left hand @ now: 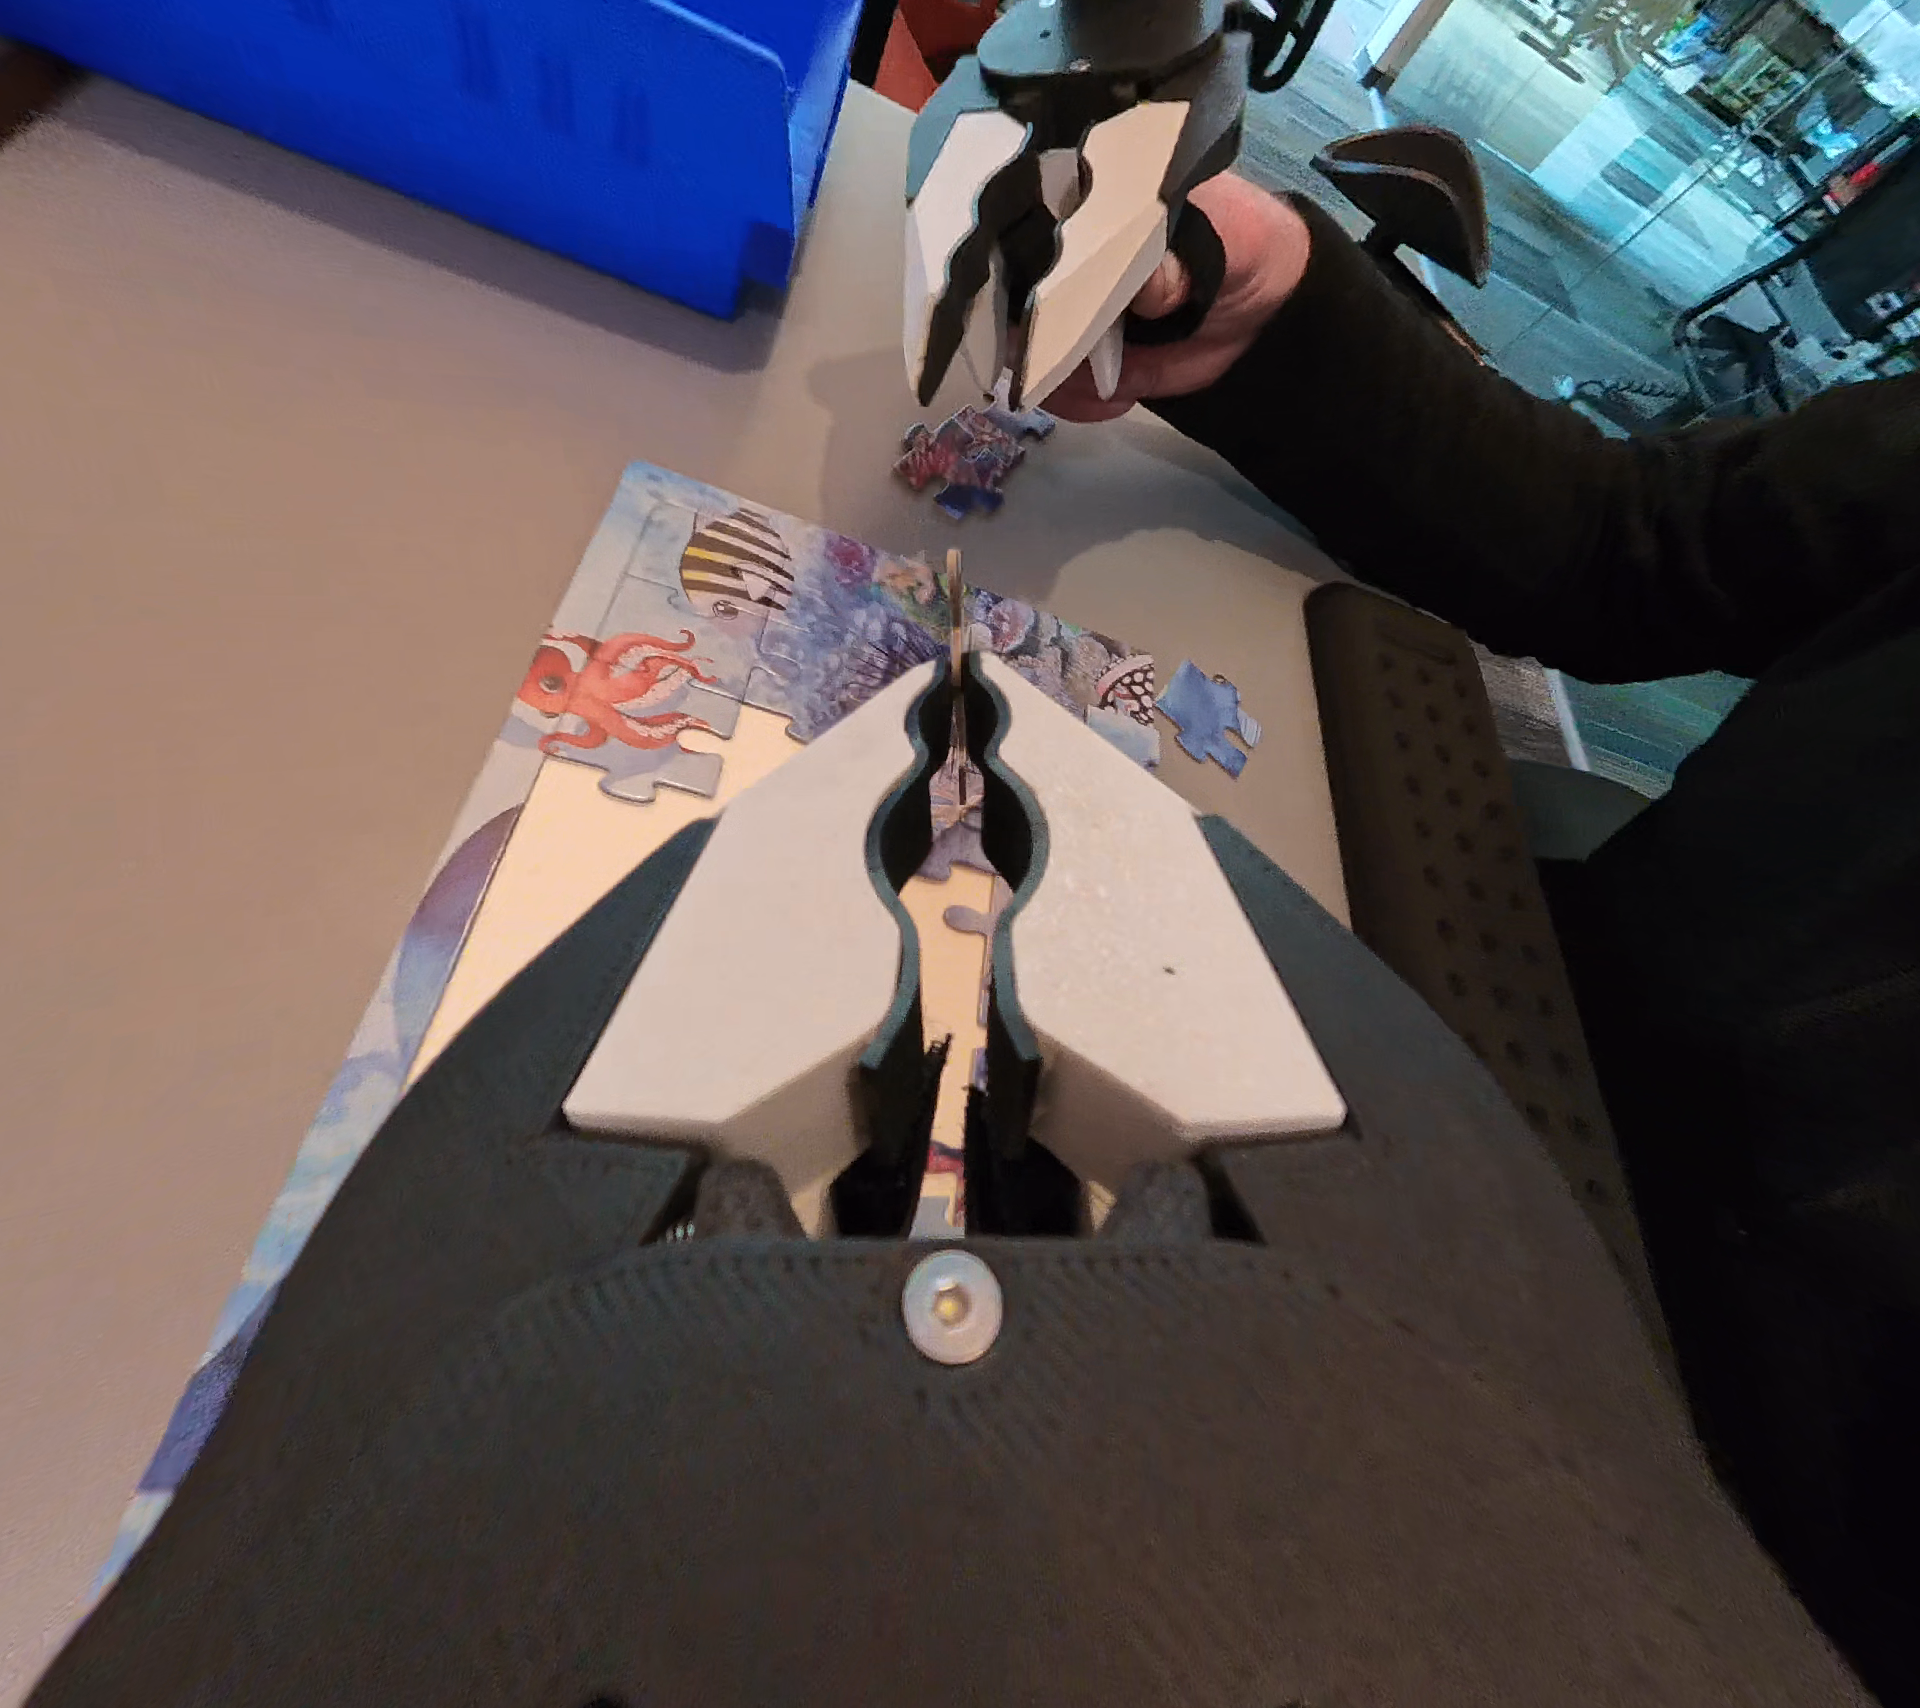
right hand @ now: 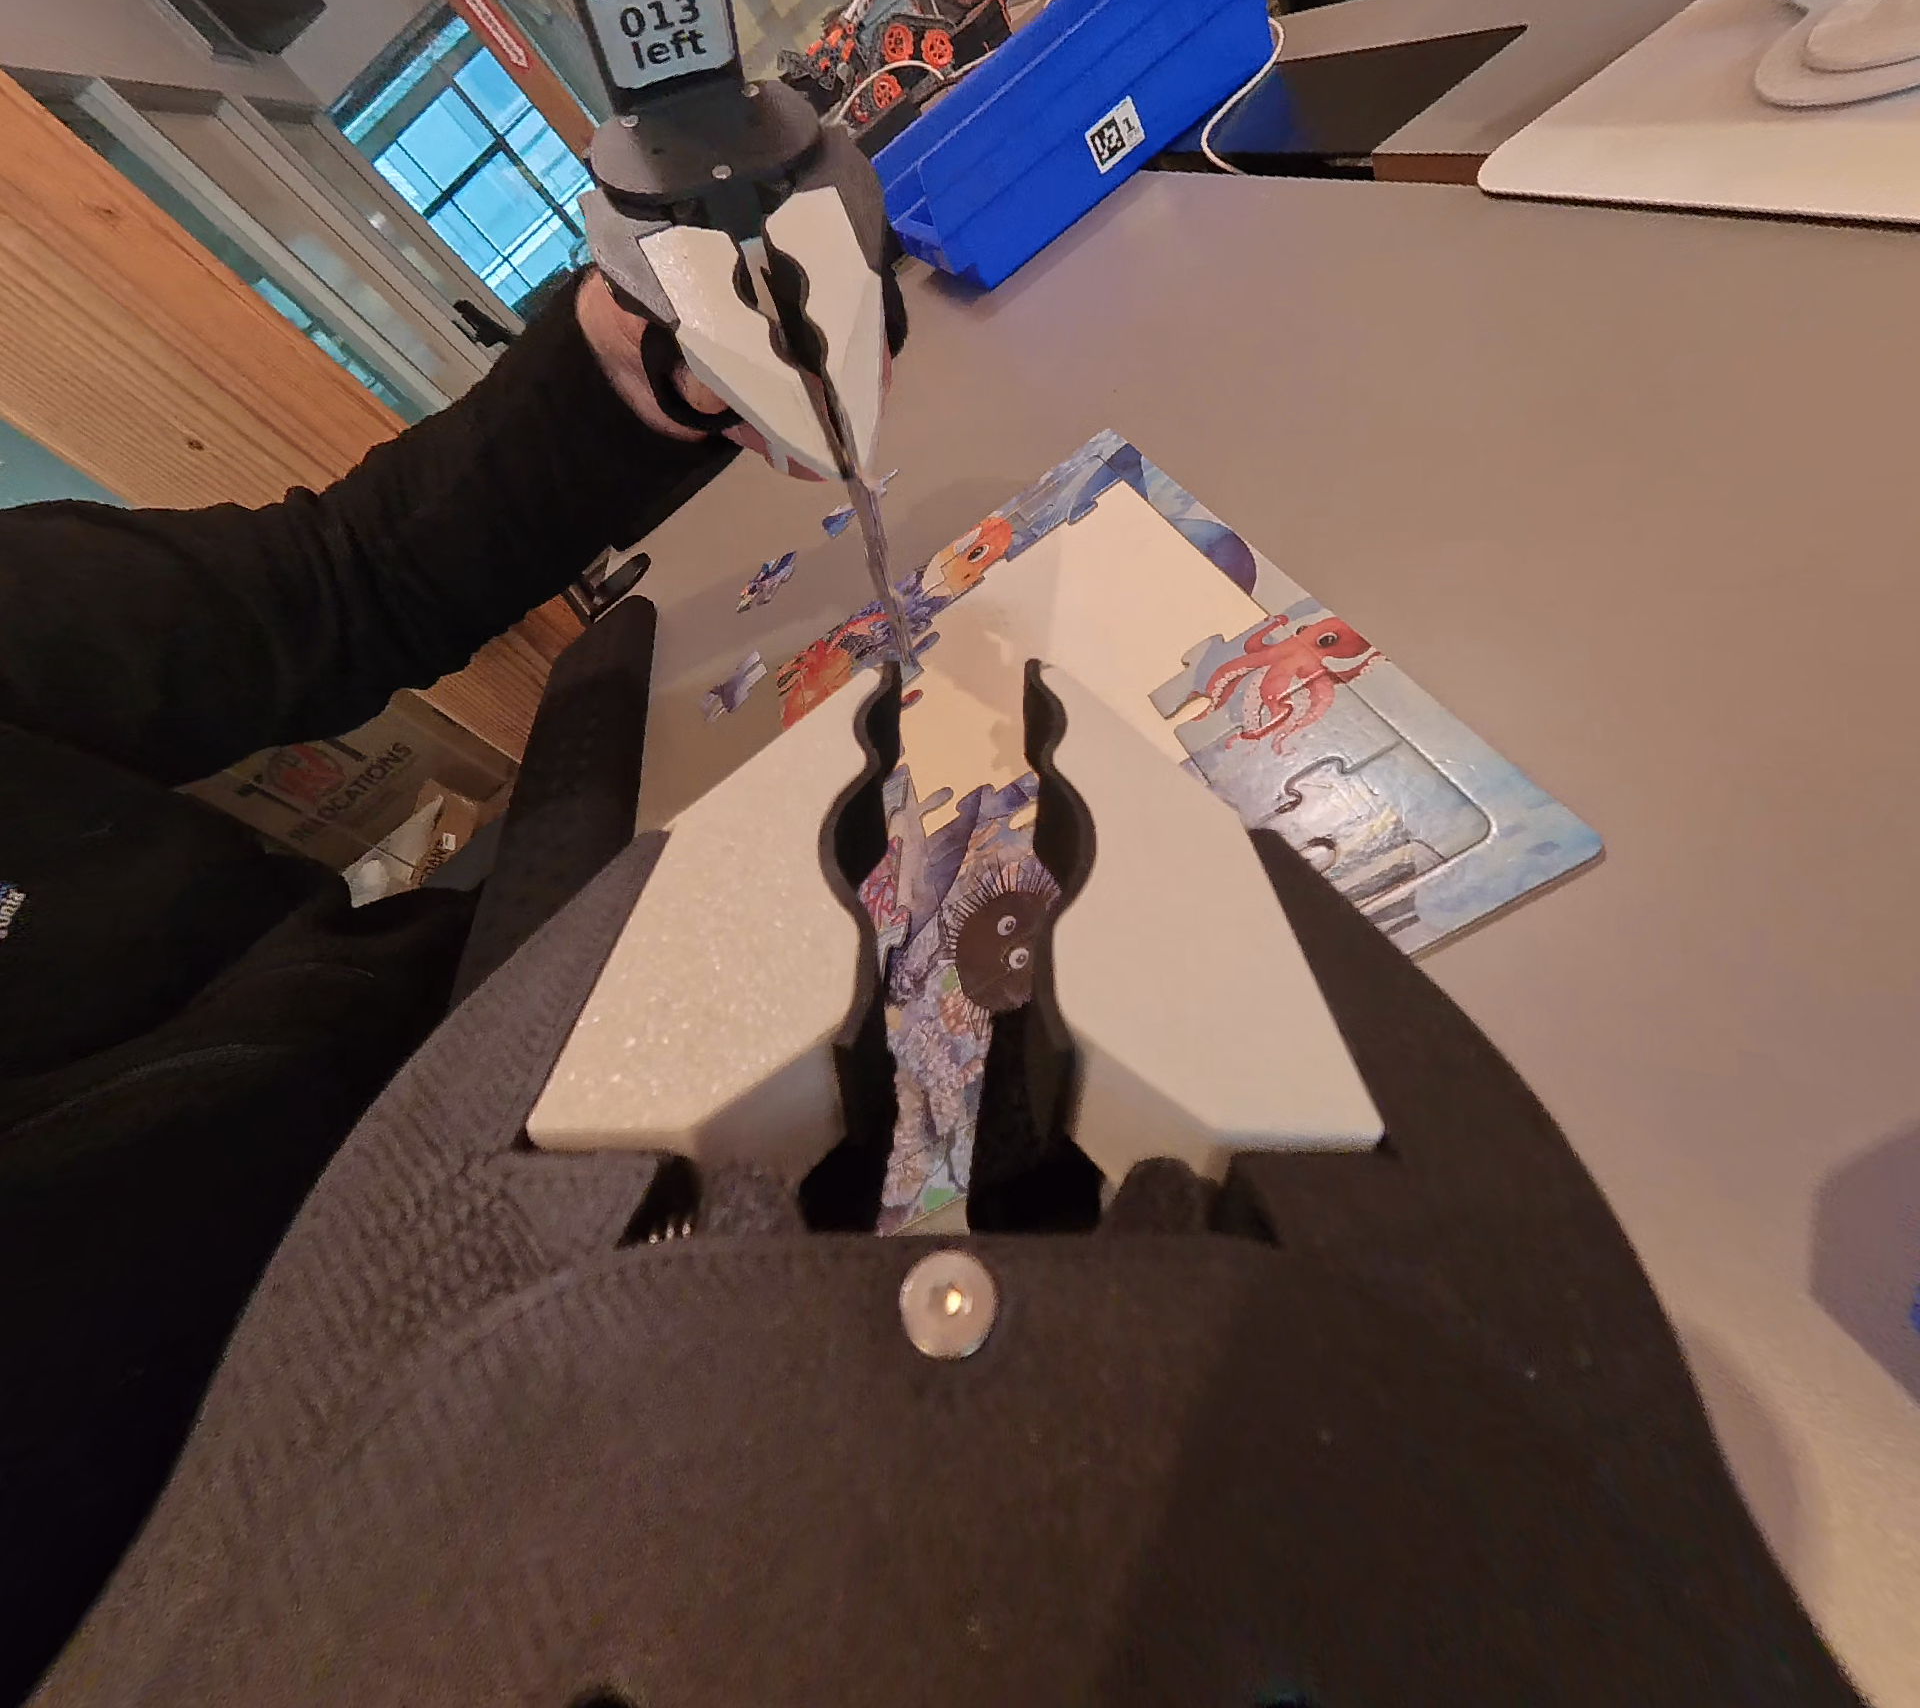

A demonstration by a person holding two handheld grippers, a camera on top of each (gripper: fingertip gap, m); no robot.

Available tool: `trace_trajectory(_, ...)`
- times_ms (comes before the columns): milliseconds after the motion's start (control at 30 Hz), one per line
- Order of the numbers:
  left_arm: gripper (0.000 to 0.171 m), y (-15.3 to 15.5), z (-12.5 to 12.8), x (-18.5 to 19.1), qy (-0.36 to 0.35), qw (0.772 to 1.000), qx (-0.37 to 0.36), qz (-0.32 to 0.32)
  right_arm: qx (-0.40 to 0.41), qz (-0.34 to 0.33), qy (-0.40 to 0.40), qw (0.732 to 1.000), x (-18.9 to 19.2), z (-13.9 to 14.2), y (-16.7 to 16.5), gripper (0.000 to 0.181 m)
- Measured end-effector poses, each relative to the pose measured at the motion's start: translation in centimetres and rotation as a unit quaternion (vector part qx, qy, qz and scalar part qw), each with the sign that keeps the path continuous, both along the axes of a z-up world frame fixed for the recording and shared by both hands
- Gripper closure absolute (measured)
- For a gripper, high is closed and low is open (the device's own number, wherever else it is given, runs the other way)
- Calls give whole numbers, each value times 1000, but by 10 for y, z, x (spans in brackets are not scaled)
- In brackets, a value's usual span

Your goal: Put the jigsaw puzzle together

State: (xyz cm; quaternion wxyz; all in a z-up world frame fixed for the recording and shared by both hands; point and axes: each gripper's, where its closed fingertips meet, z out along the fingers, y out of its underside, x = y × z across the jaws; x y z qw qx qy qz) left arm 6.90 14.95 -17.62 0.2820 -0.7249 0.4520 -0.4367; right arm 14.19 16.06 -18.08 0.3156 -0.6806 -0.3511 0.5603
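Thin, light cardboard puzzle piece, pinched edgewise in the closed left gripper, needs edge grips; right gripper gapes empty.

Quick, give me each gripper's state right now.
Left gripper: shut on a puzzle piece, held edge-on over the puzzle board.
Right gripper: open, holding nothing.

Puzzle board on the table

Loose pieces lie beside the board; a bin sits behind.

Blue bin blocks table's far edge; nearer tabletop passable.
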Motion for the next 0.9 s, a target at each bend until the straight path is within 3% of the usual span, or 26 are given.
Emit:
trace_trajectory(267, 171, 10, -53, 29, 57, 995, -72, -33, -7, -4, -4, 1000, 3, -4, 3, 161)
trace_trajectory(400, 171, 21, -63, 22, 49, 993, -112, -6, -6, -2, 1, 1000, 3, -1, 2, 160)
trace_trajectory(600, 171, 25, -65, 15, 19, 990, -139, 15, -4, -1, 3, 1000, 2, 2, 0, 160)
trace_trajectory(800, 171, 12, -41, 22, -8, 991, -136, -10, -6, -2, 1, 1000, 2, 0, 2, 160)
trace_trajectory(900, 171, 9, -53, 21, 8, 988, -152, -6, -6, -1, 2, 1000, 2, 0, 1, 160)
